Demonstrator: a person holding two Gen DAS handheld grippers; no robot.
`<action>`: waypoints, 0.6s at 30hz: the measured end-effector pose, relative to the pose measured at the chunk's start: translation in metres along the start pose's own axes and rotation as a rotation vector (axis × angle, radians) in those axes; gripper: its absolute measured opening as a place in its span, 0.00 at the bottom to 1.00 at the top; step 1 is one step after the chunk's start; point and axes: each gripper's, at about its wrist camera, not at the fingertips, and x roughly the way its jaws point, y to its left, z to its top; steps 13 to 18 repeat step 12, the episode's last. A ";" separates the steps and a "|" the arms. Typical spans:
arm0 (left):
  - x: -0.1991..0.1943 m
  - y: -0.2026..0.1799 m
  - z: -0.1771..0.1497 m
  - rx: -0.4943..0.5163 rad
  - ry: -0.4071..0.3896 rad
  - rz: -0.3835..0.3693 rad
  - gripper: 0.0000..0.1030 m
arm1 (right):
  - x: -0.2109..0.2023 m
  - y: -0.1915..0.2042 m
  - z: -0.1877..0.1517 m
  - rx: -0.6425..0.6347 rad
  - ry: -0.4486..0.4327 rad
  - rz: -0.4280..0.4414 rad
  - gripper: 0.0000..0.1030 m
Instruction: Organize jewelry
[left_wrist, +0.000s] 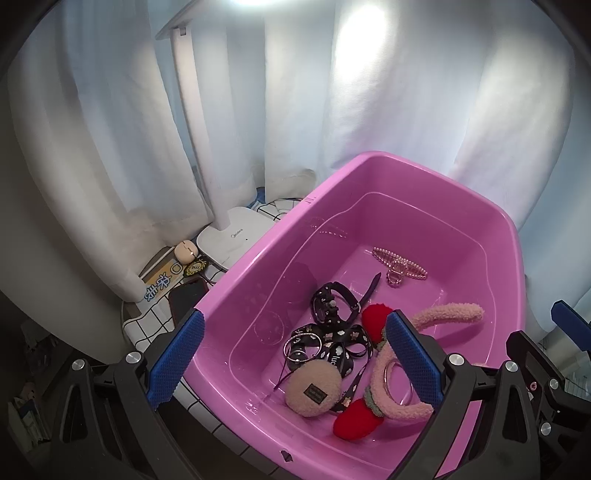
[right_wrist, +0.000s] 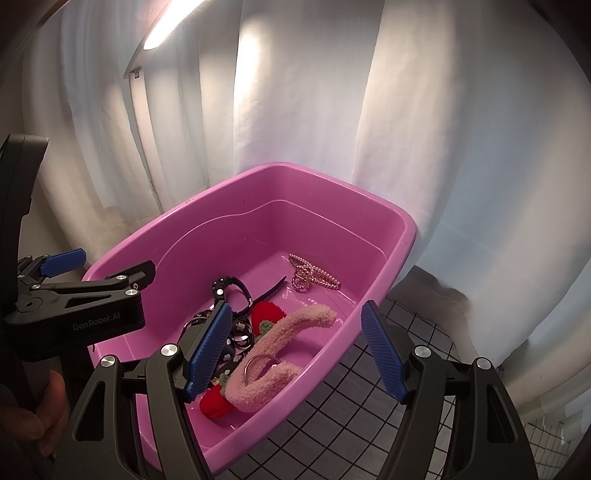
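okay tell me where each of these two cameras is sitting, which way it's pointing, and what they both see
Left wrist: sits on the left hand-held gripper, looking forward and down into the pink tub; its open blue fingers frame the view, the right hand-held gripper at the right edge.
Right wrist: sits on the right hand-held gripper, facing the tub from its right side; the left hand-held gripper and a hand show at left.
Shared: tub, fuzzy pink headband, pearl hair claw, white curtain.

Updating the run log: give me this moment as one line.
left gripper: open, empty | right gripper: open, empty | pink tub: holds fuzzy headband, beaded claw clip
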 end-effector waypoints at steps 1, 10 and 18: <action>0.001 0.001 0.000 -0.003 0.001 -0.016 0.94 | 0.000 0.001 -0.001 0.000 0.001 0.000 0.67; 0.002 -0.001 0.001 0.002 0.000 -0.004 0.94 | 0.001 0.001 -0.001 0.001 0.002 0.002 0.67; 0.002 -0.001 0.001 0.006 -0.002 -0.003 0.94 | 0.001 0.001 -0.001 0.001 0.002 0.002 0.67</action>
